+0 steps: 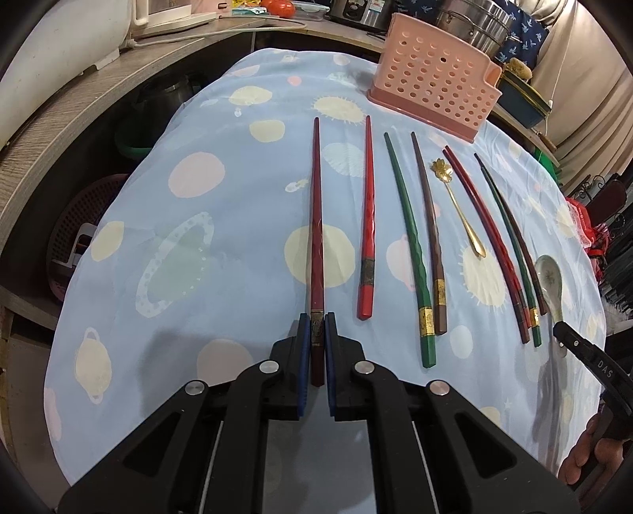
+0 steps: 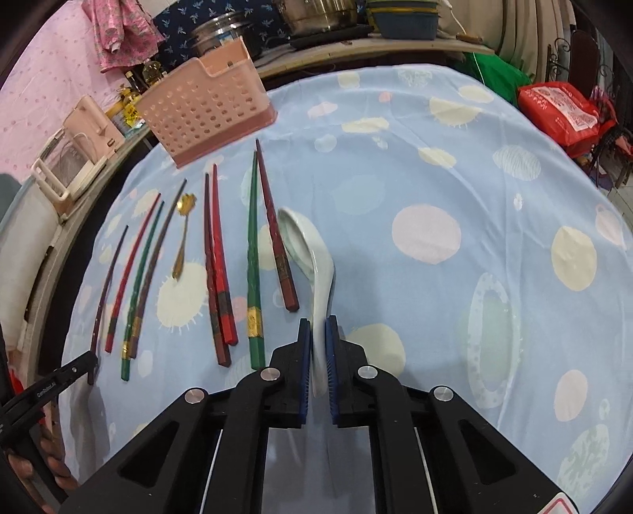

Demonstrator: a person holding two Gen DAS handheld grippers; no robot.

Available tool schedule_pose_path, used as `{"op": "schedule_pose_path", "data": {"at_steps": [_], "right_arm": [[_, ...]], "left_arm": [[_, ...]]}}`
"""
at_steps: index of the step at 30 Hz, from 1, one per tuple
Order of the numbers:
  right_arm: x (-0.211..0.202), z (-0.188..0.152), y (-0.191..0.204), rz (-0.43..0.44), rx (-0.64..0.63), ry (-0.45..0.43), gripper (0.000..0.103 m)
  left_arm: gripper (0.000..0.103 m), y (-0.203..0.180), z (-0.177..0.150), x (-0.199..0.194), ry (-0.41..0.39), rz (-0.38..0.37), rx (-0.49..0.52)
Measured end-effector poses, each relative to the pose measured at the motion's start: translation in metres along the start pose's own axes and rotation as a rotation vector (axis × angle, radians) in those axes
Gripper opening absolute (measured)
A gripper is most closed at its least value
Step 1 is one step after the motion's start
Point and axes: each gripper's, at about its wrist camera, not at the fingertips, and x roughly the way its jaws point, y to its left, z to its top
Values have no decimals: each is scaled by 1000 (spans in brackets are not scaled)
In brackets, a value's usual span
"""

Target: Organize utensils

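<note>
My left gripper [image 1: 316, 328] is shut on the thick end of a dark red chopstick [image 1: 316, 221] that points away over the blue tablecloth. My right gripper [image 2: 319, 328] is shut on the handle of a white ceramic spoon [image 2: 312, 253], its bowl pointing away. Several chopsticks lie in a row: a red one [image 1: 367, 221], a green one [image 1: 411, 253], a brown one [image 1: 429, 233], and more pairs [image 1: 510, 253]. A small gold spoon [image 1: 459, 205] lies among them. A pink perforated utensil basket [image 1: 431, 75] stands at the table's far side, also in the right wrist view [image 2: 205, 106].
The table carries a blue cloth with pale spots [image 1: 190, 237]. A wooden counter [image 1: 59, 118] curves along the left with a kettle and appliances. Steel pots [image 1: 474, 23] stand behind the basket. A red bag [image 2: 561, 110] sits at far right.
</note>
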Motion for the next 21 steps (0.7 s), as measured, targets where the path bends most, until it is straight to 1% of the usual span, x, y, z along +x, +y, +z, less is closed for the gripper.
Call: {"op": "schedule_pose_path", "data": {"at_steps": [4, 6, 12, 16, 21], "right_arm": [[-23, 15, 5, -13, -25, -66, 7], [-33, 25, 6, -6, -23, -92, 7], [-57, 53, 12, 27, -24, -157, 6], [-66, 72, 21, 47, -40, -194, 6], [-70, 108, 33, 77, -58, -240, 6]], "left_arm": [[7, 1, 6, -16, -35, -8, -1], [7, 1, 11, -26, -54, -19, -2], [7, -4, 36, -61, -147, -42, 12], [7, -12, 60, -82, -212, -52, 31], [7, -21, 105, -106, -304, -62, 52]]}}
